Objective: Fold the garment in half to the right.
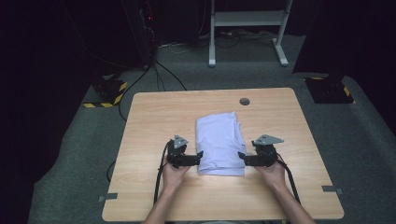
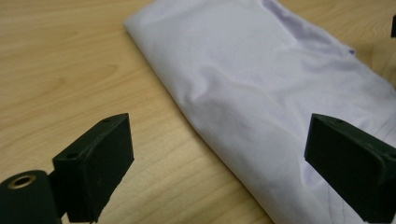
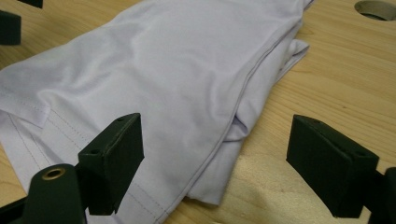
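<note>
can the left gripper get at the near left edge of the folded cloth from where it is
Probably yes: the left gripper is open right at the folded white cloth, its fingers straddling the cloth's edge, with only bare table between.

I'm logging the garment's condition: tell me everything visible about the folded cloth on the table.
The folded cloth is pale lilac-white, thin knit-looking fabric with stitched hems, folded into a layered oblong, slightly rumpled. It lies flat mid-table, long side running away from the person. The left gripper and right gripper, both open, flank its near corners.
</note>
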`<state>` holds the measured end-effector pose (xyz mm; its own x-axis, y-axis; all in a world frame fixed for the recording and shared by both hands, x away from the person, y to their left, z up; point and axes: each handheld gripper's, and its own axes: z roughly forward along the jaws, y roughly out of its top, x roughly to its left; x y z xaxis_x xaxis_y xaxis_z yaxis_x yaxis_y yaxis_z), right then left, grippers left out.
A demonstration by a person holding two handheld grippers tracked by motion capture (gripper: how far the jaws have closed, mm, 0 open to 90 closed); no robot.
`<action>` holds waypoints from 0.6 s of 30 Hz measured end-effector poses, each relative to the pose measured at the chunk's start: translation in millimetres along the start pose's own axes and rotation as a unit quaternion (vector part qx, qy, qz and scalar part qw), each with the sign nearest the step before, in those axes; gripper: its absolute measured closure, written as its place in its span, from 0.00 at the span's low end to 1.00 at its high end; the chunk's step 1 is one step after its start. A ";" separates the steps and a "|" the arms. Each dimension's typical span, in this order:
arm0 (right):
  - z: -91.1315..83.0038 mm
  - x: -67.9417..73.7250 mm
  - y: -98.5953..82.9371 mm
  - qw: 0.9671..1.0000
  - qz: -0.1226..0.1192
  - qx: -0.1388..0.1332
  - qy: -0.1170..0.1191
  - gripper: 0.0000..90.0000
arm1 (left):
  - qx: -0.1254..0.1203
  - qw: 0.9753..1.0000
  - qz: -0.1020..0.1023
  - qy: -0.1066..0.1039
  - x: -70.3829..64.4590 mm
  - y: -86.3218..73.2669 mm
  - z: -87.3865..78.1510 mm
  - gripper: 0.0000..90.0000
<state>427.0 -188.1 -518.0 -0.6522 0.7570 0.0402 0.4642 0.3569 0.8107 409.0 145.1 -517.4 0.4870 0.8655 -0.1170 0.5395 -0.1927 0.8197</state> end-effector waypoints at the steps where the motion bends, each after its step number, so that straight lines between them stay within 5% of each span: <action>1: -0.9 -0.9 0.0 1.000 0.001 -0.001 -0.001 0.21 | -0.001 1.000 -0.001 0.002 1.1 1.1 -1.6 0.10; 18: -24.0 -24.4 -9.1 0.999 0.035 -0.026 -0.027 0.22 | -0.004 0.999 -0.021 0.027 22.4 -6.5 -21.1 0.10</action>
<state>424.3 -223.0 -512.3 -0.5852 0.8080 0.0685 0.4756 0.2736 0.8360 401.9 175.5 -513.5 0.4264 0.8964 -0.1211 0.5529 -0.1523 0.8192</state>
